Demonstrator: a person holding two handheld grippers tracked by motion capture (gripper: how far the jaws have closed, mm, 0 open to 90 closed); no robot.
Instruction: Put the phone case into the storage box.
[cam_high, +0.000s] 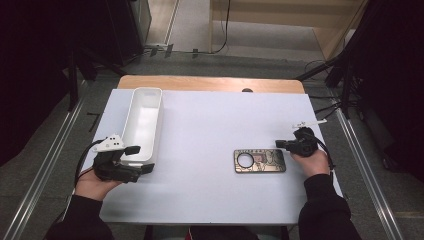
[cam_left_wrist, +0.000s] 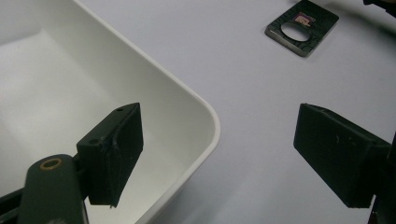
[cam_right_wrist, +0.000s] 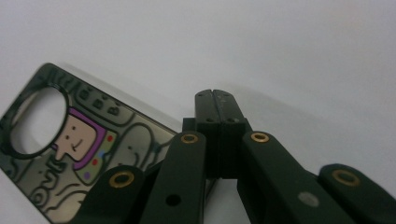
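1. The phone case (cam_high: 260, 161) is seen lying flat on the white table (cam_high: 210, 190), right of centre, its round hole toward the bin side.
2. The right gripper (cam_high: 280, 144) is found just beside the case's right end, jaws clenched together with nothing between them.
3. The left gripper (cam_high: 140, 159) is held wide open, its jaws straddling the near corner of the white bin (cam_high: 134, 136), well apart from the case.
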